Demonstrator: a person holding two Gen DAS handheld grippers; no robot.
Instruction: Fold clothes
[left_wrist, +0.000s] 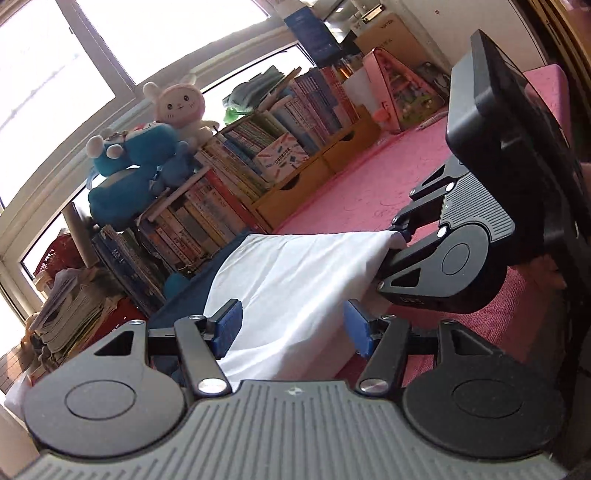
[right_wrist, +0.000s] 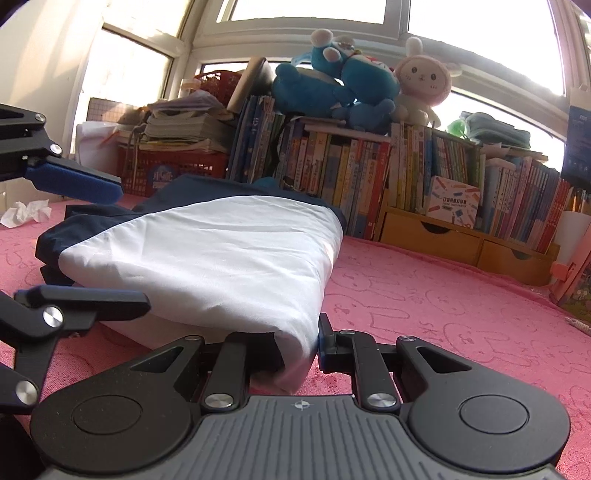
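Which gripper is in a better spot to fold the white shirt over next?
Probably the right gripper: it is shut on the white shirt at its corner. The left gripper is open, its pads either side of the cloth, gripping nothing.

Rt gripper (right_wrist: 297, 350) low on pink cloth (right_wrist: 443, 295), jaws closed on near corner of white/navy garment (right_wrist: 207, 258), folded, lying left of centre. Lt gripper (right_wrist: 74, 240) at left edge, blue pad (right_wrist: 77, 181) raised above garment, jaws apart. Far: bookshelf (right_wrist: 369, 173) w/ plush toys (right_wrist: 369, 85) on top, crumpled tissue (right_wrist: 26, 214) far left.
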